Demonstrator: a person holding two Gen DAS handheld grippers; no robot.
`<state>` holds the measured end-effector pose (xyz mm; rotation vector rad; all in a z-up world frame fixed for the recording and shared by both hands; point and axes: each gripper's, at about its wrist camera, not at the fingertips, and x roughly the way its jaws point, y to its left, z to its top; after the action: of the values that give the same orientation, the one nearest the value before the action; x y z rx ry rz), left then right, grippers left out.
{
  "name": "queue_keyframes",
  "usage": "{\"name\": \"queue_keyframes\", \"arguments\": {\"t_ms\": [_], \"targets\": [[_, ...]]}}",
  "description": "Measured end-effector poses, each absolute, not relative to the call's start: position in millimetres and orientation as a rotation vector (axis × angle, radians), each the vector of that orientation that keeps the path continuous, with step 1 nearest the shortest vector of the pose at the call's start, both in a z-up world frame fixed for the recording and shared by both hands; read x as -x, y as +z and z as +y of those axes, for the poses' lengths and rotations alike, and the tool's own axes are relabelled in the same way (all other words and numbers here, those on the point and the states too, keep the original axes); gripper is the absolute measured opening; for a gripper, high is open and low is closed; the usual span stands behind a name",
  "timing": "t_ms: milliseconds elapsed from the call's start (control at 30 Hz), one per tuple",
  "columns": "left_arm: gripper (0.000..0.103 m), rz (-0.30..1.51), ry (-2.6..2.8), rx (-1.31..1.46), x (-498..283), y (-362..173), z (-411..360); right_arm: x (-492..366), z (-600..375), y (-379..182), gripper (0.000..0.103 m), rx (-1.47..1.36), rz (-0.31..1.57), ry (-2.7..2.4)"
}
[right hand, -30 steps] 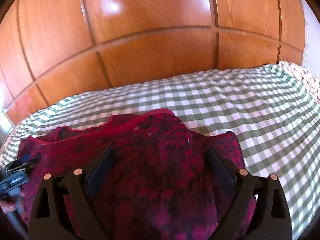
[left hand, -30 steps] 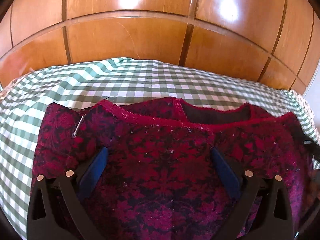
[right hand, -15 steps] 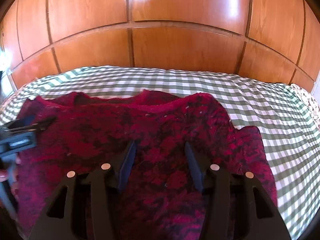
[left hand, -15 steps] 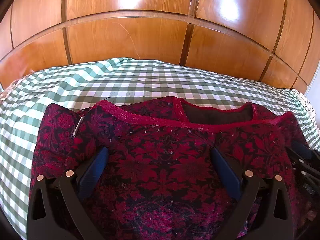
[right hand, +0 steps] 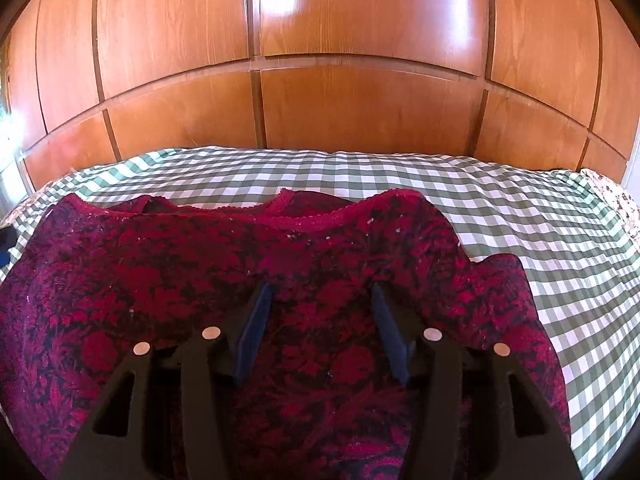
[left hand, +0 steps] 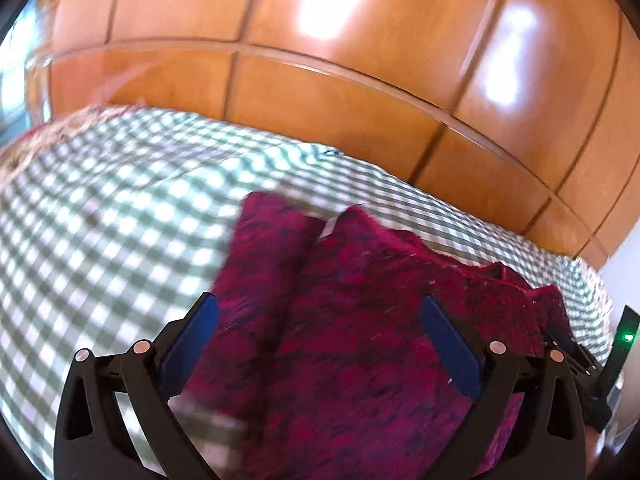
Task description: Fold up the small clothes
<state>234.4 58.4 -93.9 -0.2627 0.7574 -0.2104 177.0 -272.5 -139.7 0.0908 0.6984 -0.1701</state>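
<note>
The crimson-and-black floral knit top (right hand: pixel 248 280) lay spread on the green-and-white checked bedspread (right hand: pixel 500 216), neckline toward the far glossy wooden panelled wall (right hand: pixel 360 112); the right tongs (right hand: pixel 320 304) hovered over its middle, jaws partly apart, gripping nothing; the left tongs (left hand: pixel 320 316) stood wide over the garment's left edge, the view blurred.

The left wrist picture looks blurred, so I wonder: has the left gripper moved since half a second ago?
Yes. The left gripper has swung left: the red garment now sits right of centre, more green checked sheet shows on the left, and the wooden panels appear tilted.
</note>
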Motion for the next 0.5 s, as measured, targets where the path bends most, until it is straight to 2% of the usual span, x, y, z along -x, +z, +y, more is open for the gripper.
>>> {"name": "queue_keyframes", "arguments": {"t_ms": [233, 400, 467, 500], "targets": [[0.1, 0.852, -0.2, 0.426, -224.9, -122.4, 101.2, -174.9, -273.7, -138.7, 0.053, -0.104, 0.69, -0.159], [0.1, 0.911, -0.284, 0.401, -227.5, -138.1, 90.8, -171.7, -278.1, -136.3, 0.055, -0.142, 0.681, -0.134], [0.1, 0.922, -0.31, 0.404, -232.6, -142.3, 89.6, -167.4, -276.0, -133.7, 0.056, -0.139, 0.671, -0.137], [0.1, 0.934, -0.327, 0.41, -235.6, -144.6, 89.9, -162.5, -275.4, -131.4, 0.06, -0.146, 0.658, -0.134]]}}
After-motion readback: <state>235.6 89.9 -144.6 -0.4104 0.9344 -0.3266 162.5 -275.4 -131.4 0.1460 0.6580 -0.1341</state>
